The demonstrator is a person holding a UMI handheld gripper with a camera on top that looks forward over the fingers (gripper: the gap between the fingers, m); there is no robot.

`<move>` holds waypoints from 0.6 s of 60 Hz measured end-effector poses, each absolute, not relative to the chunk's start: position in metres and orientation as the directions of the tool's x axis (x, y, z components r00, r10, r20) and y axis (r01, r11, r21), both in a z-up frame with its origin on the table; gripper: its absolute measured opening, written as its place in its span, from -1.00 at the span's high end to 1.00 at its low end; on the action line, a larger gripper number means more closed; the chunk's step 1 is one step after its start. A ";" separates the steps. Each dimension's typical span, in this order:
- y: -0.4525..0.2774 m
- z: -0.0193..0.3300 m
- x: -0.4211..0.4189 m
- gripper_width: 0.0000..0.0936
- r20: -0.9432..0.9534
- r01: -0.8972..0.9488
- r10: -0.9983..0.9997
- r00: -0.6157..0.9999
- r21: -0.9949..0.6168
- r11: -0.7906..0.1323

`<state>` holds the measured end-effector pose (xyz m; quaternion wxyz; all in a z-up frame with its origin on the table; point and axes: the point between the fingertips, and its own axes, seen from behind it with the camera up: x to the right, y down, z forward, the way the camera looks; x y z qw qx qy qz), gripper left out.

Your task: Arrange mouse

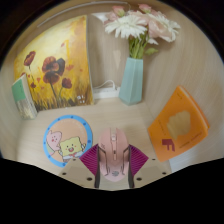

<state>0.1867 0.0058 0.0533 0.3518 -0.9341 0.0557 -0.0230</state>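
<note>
Since the mouse [113, 158] sits right between my gripper [113, 172] fingers, with a magenta pad [89, 161] against its left flank and the other against its right, I judge the pickup part of the job done: the fingers look closed onto it, only as wide apart as the mouse body itself. It is a pale pink mouse, and from my view it seems to be carried rather than resting, though I cannot tell for certain whether its underside touches the table [110, 115]. Just to its left lies a round blue mat [68, 141] with a cartoon toast figure, which I take as the likely spot for it; an orange card [178, 124] lies to the right. Beyond them stand a poppy painting [58, 66] and a pale blue vase [132, 81] of flowers. What remains, as I read it, is the placing and the release.
</note>
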 end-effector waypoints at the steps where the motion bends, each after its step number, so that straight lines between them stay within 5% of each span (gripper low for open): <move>1: 0.011 0.069 0.187 0.16 0.006 -0.088 -0.125 0.992 -0.678 -0.730; 11: 0.064 0.189 0.164 0.17 0.023 -0.056 -0.126 0.992 -0.808 -0.587; 19: 0.099 0.236 0.115 0.16 0.043 -0.003 -0.078 0.996 -0.857 -0.516; 26: 0.117 0.212 0.063 0.17 0.055 0.040 -0.011 0.998 -0.844 -0.535; 36: 0.115 0.102 0.014 0.17 0.048 0.059 0.036 0.998 -0.743 -0.667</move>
